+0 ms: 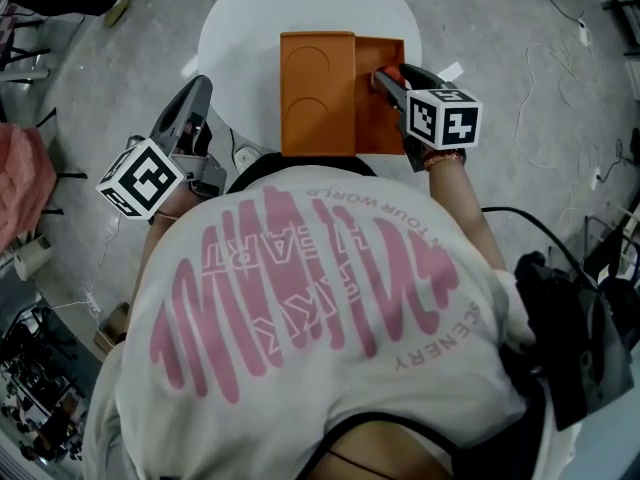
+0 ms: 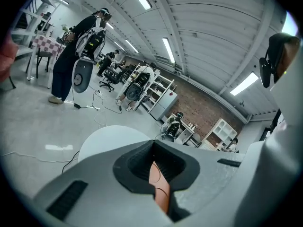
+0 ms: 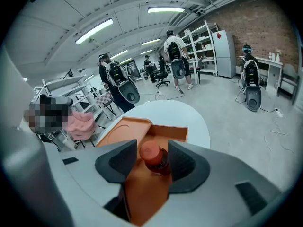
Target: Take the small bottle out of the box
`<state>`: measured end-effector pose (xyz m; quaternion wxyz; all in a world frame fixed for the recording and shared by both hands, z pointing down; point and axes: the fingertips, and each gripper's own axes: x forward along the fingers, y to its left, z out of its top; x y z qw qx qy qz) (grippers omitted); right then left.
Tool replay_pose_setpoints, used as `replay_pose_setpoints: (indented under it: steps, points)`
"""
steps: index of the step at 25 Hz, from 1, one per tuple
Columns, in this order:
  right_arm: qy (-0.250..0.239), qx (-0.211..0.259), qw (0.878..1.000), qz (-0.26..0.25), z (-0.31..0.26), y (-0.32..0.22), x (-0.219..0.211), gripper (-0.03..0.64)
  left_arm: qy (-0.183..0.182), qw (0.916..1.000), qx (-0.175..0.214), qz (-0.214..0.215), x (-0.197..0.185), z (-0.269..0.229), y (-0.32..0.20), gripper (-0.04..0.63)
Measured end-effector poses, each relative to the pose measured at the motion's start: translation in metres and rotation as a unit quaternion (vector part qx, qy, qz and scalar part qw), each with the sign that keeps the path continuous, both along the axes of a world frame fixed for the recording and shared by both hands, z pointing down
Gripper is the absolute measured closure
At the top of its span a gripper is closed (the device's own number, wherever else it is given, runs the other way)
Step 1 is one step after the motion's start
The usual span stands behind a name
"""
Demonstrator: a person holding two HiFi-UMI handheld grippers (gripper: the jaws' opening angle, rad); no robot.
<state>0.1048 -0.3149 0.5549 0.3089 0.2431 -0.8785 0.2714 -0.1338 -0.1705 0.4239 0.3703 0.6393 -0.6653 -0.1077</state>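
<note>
The orange box point(image 1: 378, 133) lies open on the round white table point(image 1: 250, 28), with its lid point(image 1: 318, 93) flat at its left. A small dark bottle with a red cap point(image 3: 152, 156) stands in the box. My right gripper point(image 3: 152, 148) reaches into the box with a jaw on either side of the bottle's cap and a small gap on the left side. In the head view the right gripper point(image 1: 386, 76) hides most of the bottle. My left gripper point(image 1: 198, 93) hangs off the table's left edge, its jaws together and empty.
People with backpack rigs, shelves and chairs stand far off across the grey floor. Cables lie on the floor right of the table. A pink cloth point(image 3: 78, 124) hangs on a stand to the left. The table's far half point(image 3: 189, 117) is bare.
</note>
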Motion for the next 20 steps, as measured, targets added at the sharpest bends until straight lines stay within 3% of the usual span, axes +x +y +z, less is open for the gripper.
replay_pose_setpoints:
  steps: [8, 20]
  points:
    - [-0.002, -0.006, 1.000, 0.001, 0.006, 0.001, 0.002, 0.459, 0.016, 0.9998, -0.010, -0.004, 0.005, 0.007, -0.001, 0.588]
    - [-0.002, -0.029, 0.999, 0.018, 0.002, 0.014, 0.003, 0.462, 0.031, 0.9990, -0.018, 0.027, 0.012, 0.011, -0.004, 0.588]
